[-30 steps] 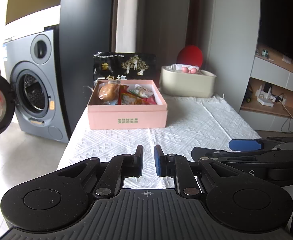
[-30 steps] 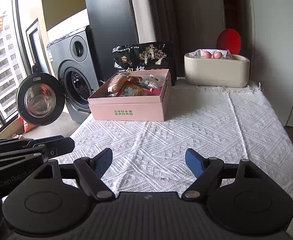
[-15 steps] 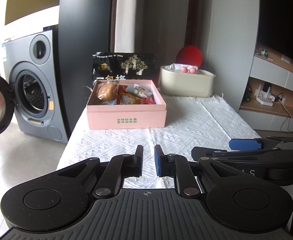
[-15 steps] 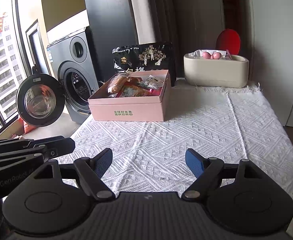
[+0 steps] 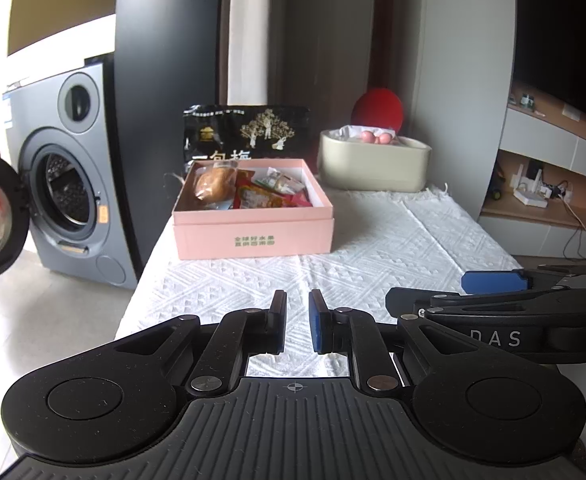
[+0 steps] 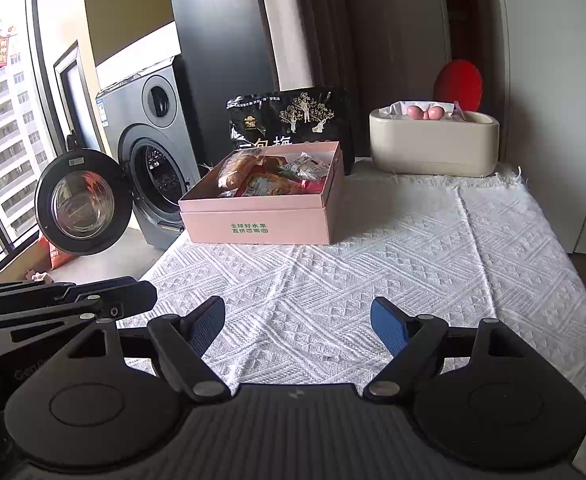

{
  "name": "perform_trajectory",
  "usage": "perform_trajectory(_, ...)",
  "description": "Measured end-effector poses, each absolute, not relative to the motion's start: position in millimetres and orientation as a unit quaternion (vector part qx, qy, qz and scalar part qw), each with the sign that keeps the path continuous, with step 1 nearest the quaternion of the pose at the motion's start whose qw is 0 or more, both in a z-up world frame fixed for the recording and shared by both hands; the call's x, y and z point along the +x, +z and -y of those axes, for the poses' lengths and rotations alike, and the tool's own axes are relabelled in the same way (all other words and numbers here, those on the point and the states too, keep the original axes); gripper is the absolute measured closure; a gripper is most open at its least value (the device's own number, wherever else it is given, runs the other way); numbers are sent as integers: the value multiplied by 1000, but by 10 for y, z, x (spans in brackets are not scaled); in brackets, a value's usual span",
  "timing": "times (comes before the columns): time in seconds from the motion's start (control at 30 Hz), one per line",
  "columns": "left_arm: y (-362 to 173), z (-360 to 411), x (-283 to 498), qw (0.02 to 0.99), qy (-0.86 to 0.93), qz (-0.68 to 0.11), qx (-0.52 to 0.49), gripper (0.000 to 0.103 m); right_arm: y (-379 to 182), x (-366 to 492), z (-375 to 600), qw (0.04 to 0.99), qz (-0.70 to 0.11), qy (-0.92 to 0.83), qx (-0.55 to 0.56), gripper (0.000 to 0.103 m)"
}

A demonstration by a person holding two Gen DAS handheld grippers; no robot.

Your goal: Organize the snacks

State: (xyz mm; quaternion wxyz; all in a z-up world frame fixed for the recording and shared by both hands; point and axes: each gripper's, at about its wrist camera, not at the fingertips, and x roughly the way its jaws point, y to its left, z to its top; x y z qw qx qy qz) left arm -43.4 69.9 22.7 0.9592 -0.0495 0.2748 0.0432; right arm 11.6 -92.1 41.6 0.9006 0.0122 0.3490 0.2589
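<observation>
Low in both frames, the left gripper (image 5: pixel 297 322) has its pads drawn narrow with nothing between them, and the right gripper (image 6: pixel 297 322) is spread wide and empty. Both hang over the near cloth (image 6: pixel 373 272), well short of anything, probably idle or poised. At frame centre, a pink box (image 5: pixel 253 236) holds the snacks (image 5: pixel 253 192): a bun and packets. A black bag (image 5: pixel 249 132) stands behind it, and a cream tub (image 6: pixel 433 144) with pink balls sits upper right.

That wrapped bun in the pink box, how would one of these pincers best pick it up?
Probably from above, closing across its narrow width near the middle. The wrapped bun lies lengthwise along the left wall of the pink box, with other packets crowding its right, so a sideways approach is blocked. The right tool is open wide and holds nothing, so it suits.
</observation>
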Motion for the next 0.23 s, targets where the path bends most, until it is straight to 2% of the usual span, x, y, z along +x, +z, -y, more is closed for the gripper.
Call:
perform_trajectory(0.1,217,-719,-429,961,41,-270,-53,87,407,149,910,901,-348,260,8,22)
perform_trajectory(0.17,199,-735,-414,961,45,-268,-49,90,353,187,864,898,-337,284,-13,12)
perform_trajectory(0.23,170,-808,-353,959,65,-271,-47,90,240,231,762,886,-313,335,-60,9)
